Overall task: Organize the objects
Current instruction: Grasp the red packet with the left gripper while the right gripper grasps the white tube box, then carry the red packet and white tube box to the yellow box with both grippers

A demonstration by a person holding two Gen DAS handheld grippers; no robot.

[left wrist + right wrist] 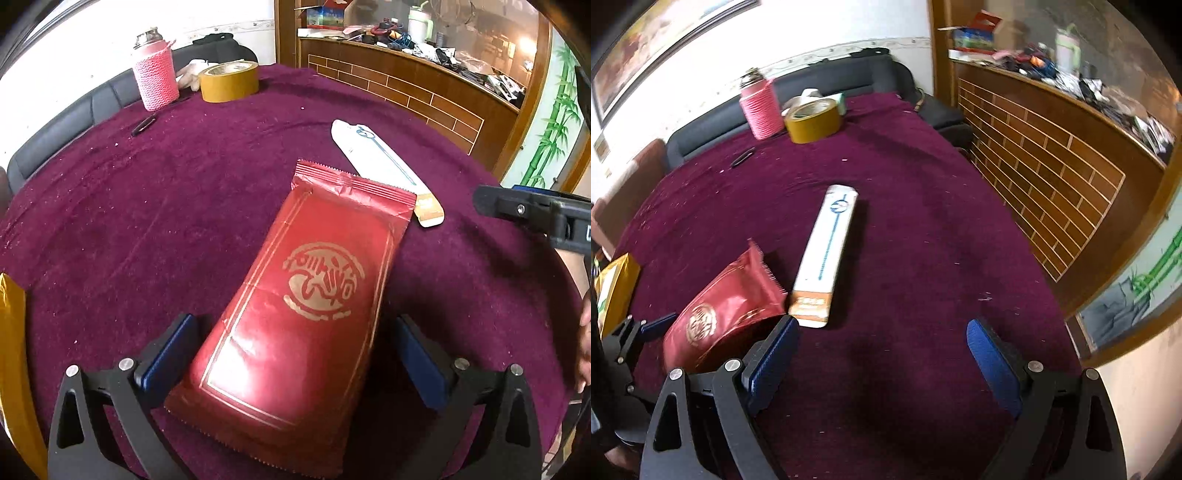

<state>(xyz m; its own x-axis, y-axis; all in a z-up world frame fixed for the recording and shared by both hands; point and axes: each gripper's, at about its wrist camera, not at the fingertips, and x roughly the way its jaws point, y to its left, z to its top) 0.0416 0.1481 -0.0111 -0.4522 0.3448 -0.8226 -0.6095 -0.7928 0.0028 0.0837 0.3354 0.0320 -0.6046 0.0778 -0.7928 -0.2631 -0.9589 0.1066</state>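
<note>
A red foil packet point(295, 306) with a gold emblem lies on the purple tablecloth point(147, 221) between the open fingers of my left gripper point(295, 354); the pads stand just off its sides. Its far end overlaps a long white box point(373, 155) with an orange end. In the right wrist view the packet point(716, 314) lies left of the white box point(827, 251). My right gripper point(882, 362) is open and empty above bare cloth, to the right of the packet. It shows at the right edge of the left wrist view point(517, 210).
A pink knitted bottle point(153, 74) and a roll of tan tape point(229, 81) stand at the far side. A small black clip point(144, 124) lies near them. A yellow packet point(615, 291) sits at the left edge. A wooden counter point(1052, 166) borders the right.
</note>
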